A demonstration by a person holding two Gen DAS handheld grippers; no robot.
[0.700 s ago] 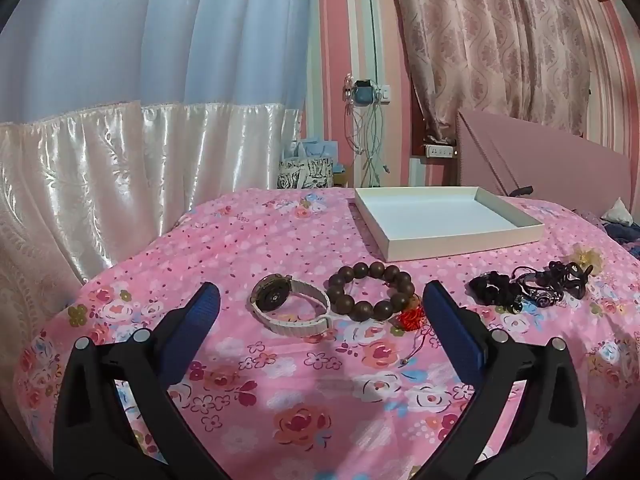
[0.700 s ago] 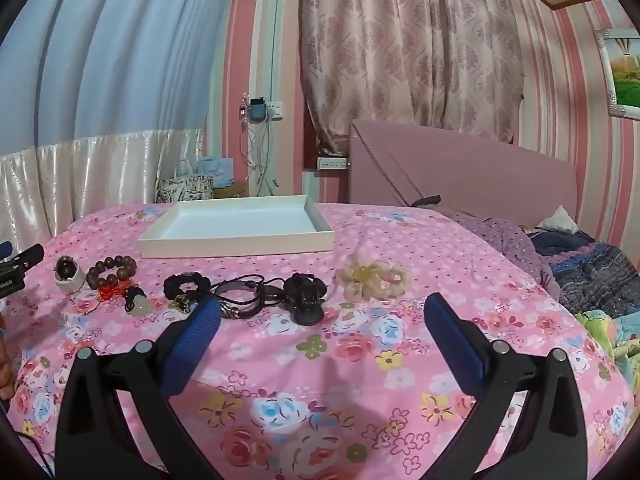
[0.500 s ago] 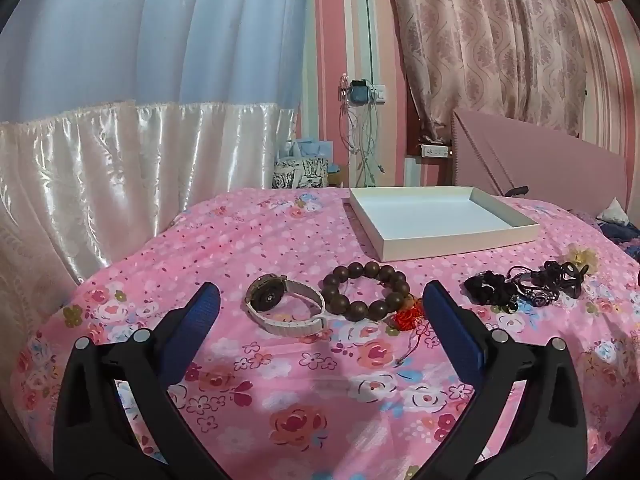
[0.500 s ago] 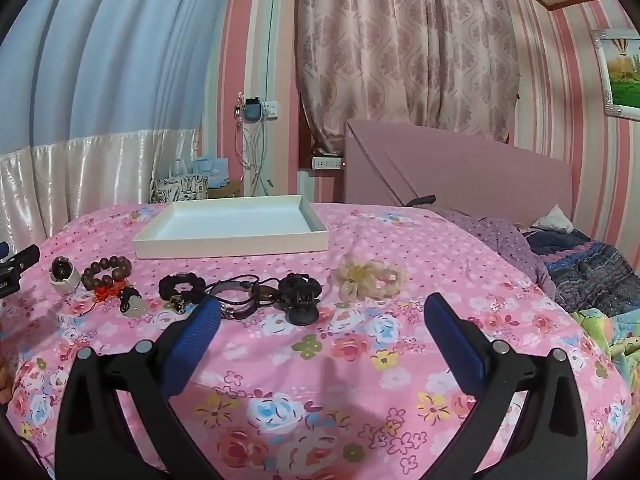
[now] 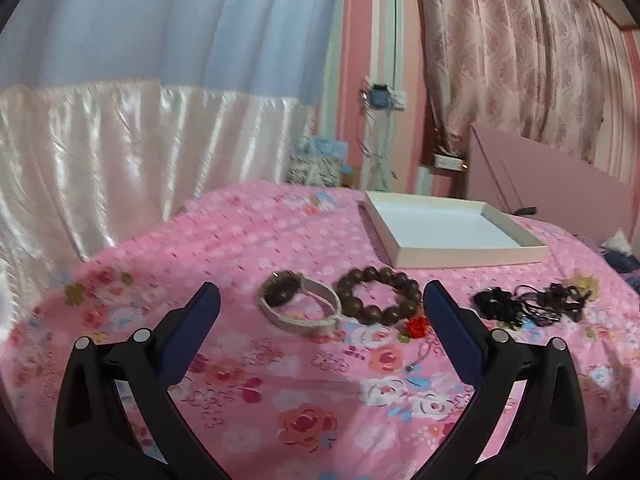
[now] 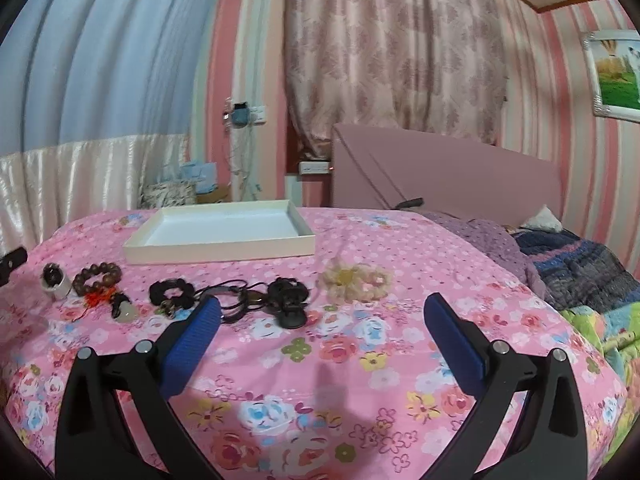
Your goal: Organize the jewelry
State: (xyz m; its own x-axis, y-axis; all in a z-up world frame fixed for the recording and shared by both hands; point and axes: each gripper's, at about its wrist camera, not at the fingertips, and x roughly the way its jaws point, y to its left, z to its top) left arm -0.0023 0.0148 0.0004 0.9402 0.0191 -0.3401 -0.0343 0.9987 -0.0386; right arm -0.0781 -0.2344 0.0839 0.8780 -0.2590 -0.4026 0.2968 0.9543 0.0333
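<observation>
Taking the white tray (image 5: 456, 258) as the fixed mark, everything else sorts out around it. It sits empty toward the far side of the pink floral bedspread (image 5: 256, 364), its long near wall facing the grippers, and all the jewelry lies in a loose row on the spread just in front of that wall, none of it in the tray yet.

Seen from the right wrist, the row runs sideways along the tray's near wall: the pale bead bracelet (image 6: 356, 280) off the tray's right corner, the tangle of black cords (image 6: 236, 300) and black scrunchie (image 6: 172, 294) in front of its middle, the brown bead bracelet (image 5: 378, 296) with its red tassel (image 5: 418, 326) near the left corner, and the watch (image 5: 298, 306) farthest left.

Both tools are spread to full width with nothing between the jaws. The left gripper (image 5: 322, 308) points at the left corner of the tray, and the watch and brown beads lie directly ahead of it, in the gap between its fingers. The right gripper (image 6: 322, 320) faces the tray's right end, with the pale bracelet ahead of it and a little to the right.

My judgement: the left hand is nearer the watch and brown beads, the right hand nearer the pale bracelet, and each piece need only go a short way beyond where it lies to clear the tray's wall.
</observation>
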